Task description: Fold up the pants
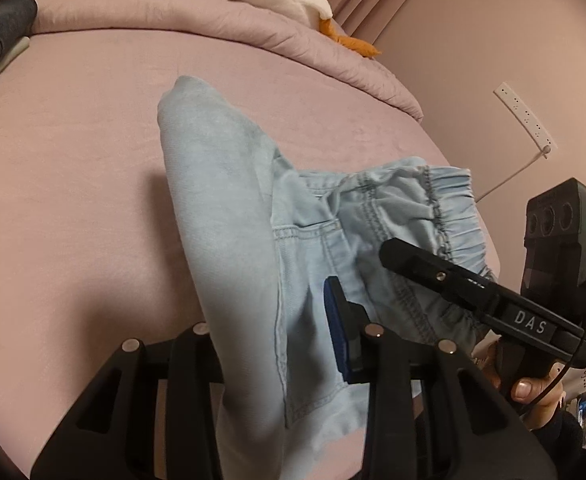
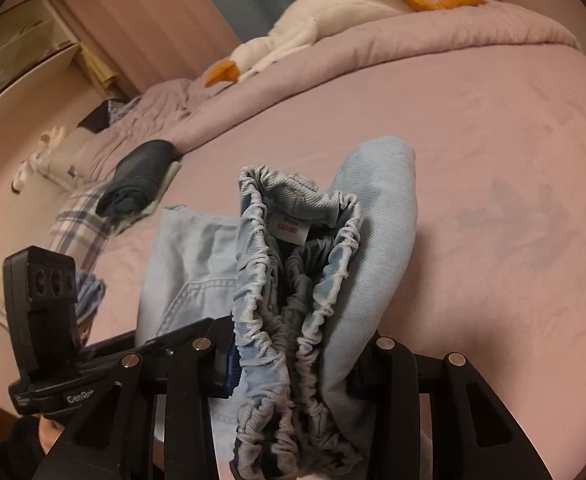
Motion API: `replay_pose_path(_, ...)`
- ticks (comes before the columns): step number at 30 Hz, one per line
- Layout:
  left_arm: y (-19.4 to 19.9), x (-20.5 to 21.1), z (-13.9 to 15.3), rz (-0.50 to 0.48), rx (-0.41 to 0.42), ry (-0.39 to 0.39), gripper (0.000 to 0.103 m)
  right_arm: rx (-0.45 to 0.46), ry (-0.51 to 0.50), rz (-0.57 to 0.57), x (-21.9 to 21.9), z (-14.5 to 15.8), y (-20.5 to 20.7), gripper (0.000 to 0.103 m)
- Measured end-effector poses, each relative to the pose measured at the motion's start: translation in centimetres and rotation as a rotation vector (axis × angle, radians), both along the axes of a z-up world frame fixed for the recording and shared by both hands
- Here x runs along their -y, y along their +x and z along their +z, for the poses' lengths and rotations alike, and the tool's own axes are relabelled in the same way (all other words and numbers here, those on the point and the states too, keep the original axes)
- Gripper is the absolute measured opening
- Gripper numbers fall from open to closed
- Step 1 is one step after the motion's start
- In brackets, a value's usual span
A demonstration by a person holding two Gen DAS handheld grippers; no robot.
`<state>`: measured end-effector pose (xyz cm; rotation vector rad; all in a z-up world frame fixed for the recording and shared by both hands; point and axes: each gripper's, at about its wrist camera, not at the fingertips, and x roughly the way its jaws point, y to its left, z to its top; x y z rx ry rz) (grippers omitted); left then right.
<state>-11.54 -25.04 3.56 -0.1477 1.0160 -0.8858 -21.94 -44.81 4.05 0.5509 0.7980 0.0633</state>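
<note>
So I had the light blue pants bunched up between both grippers, held over the pink bed. My left gripper was clamped on the fabric near the pocket seam, with the leg draping out over the bed and its far fold touching the sheet. Only one of its fingers, the one with the blue pad, showed; the other was buried under cloth. My right gripper was pinched on the elastic waistband, which stood up all scrunched between the fingers, size tag facing the camera. From the left camera you could see the right gripper coming in from the side, just beside the waistband.

Back on the bed there was a rumpled pink duvet with a white goose plushie lying on it. A dark folded garment sat near the duvet's edge, well apart from the pants.
</note>
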Motion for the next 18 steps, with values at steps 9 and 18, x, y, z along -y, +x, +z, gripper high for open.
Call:
replay_pose_path(9,-0.9,-3.0,1.1,0.055,0.027,-0.012,0.033,0.036,-0.009,0.069,-2.9,1.4,-0.1,0.042)
replay_pose_path(18,-1.8,-6.1,2.0,0.109,0.070,-0.013,0.033,0.061,-0.025,0.147,-6.1,2.7,0.6,0.042)
